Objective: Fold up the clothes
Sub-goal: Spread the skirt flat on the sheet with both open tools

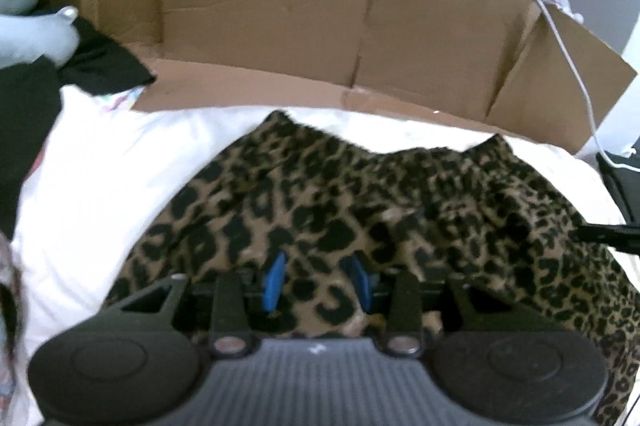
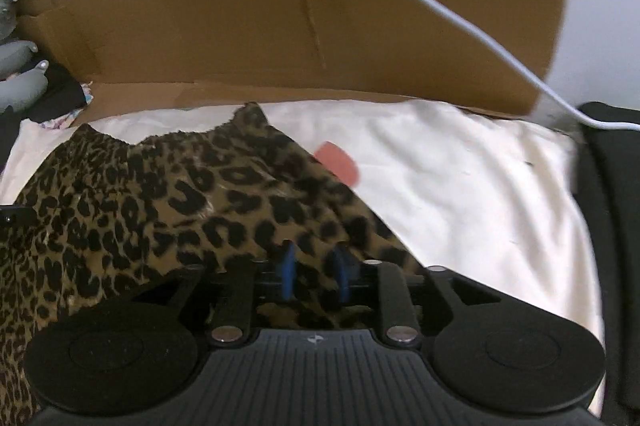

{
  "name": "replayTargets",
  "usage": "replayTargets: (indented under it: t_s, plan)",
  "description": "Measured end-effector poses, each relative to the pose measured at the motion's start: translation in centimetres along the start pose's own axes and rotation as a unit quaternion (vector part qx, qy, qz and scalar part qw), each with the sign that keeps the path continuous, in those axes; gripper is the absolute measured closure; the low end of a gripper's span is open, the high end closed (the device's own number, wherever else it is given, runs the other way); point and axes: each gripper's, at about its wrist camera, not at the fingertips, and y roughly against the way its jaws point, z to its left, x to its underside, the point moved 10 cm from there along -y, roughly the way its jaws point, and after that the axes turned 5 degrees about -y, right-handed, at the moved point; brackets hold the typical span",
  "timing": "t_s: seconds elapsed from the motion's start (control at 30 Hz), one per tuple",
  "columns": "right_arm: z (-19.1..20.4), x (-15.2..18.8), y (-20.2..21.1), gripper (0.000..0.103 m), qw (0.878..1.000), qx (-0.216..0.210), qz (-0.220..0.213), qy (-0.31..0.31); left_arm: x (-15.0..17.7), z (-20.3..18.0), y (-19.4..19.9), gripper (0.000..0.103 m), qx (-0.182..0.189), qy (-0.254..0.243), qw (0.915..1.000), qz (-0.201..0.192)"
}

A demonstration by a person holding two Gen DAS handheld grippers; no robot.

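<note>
Leopard-print garment (image 1: 360, 209) spread rumpled on a white sheet (image 1: 100, 185) before a cardboard wall (image 1: 260, 5). Left tool (image 1: 318, 280) and right tool (image 2: 314, 268) each partly open over the cloth; grip on it cannot be told. Probably light, limp, slightly slippery; best pinched at hem corners.

This is looking like a room in a home, perhaps a bedroom. A white sheet (image 1: 100, 177) is covering a soft surface in the middle of the frame, flattened cardboard boxes (image 1: 260, 5) are standing along the top, a white cable (image 1: 568, 61) is hanging at the right, and dark clothes (image 1: 96, 65) are lying at the upper left.
</note>
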Motion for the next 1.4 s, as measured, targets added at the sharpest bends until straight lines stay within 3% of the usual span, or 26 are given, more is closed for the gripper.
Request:
replayTargets:
  t_s: [0.03,0.13,0.23,0.33,0.47,0.57,0.63,0.7,0.8,0.93,1.03,1.2,1.37,1.4]
  plan:
    - [0.3,0.0,-0.6,0.069,1.000,-0.001,0.003,0.006,-0.2,-0.3,-0.1,0.065,0.002,-0.001,1.0000,-0.002]
    - [0.1,0.0,-2.1,0.069,0.999,0.018,0.015,0.023,-0.7,-1.2,-0.4,0.065,0.010,-0.009,0.9999,-0.005]
    - [-1.3,-0.2,-2.6,0.074,0.998,0.055,0.020,0.037,-0.9,-2.3,-0.8,0.065,0.019,-0.024,0.9995,-0.005]
    - [-2.5,-0.5,-2.6,0.087,0.995,0.087,0.020,0.046,-1.0,-3.5,-1.3,0.068,0.028,-0.045,0.9986,-0.005]
    - [-3.7,-1.2,-2.4,0.087,0.991,0.130,0.026,0.022,-0.7,-4.1,-2.5,0.070,0.033,-0.046,0.9984,0.004]
    - [-3.3,-1.8,-1.4,0.084,0.993,0.115,0.017,-0.008,0.6,-4.4,-3.8,0.072,0.030,-0.058,0.9976,0.023]
    - [-1.5,-2.4,-0.7,0.084,0.997,0.073,-0.001,-0.004,1.5,-4.5,-4.5,0.072,0.027,-0.068,0.9968,0.034]
    - [0.7,-2.9,-0.6,0.084,0.999,0.040,-0.011,0.010,1.7,-4.5,-4.4,0.071,0.021,-0.074,0.9967,0.027]
    - [4.0,-3.3,-0.8,0.083,0.999,0.001,-0.018,0.033,1.4,-4.3,-3.5,0.080,0.015,-0.073,0.9972,0.004]
    - [6.5,-3.0,-1.8,0.082,0.998,-0.024,-0.005,0.050,1.3,-4.0,-2.3,0.083,0.023,-0.058,0.9979,-0.014]
    - [7.3,-2.6,-2.1,0.069,0.998,-0.034,-0.006,0.058,1.6,-3.6,-2.0,0.083,0.026,-0.045,0.9986,-0.010]
    - [7.1,-0.6,-3.0,0.066,0.997,-0.029,0.031,0.064,2.8,-3.3,-2.4,0.080,0.030,-0.028,0.9990,0.018]
    - [6.0,1.9,-2.1,0.038,0.995,-0.024,0.053,0.080,4.5,-3.4,-1.3,0.077,0.035,-0.054,0.9973,0.036]
    - [5.6,2.5,-1.8,0.037,0.995,-0.024,0.057,0.084,4.8,-3.4,-1.1,0.075,0.037,-0.057,0.9969,0.040]
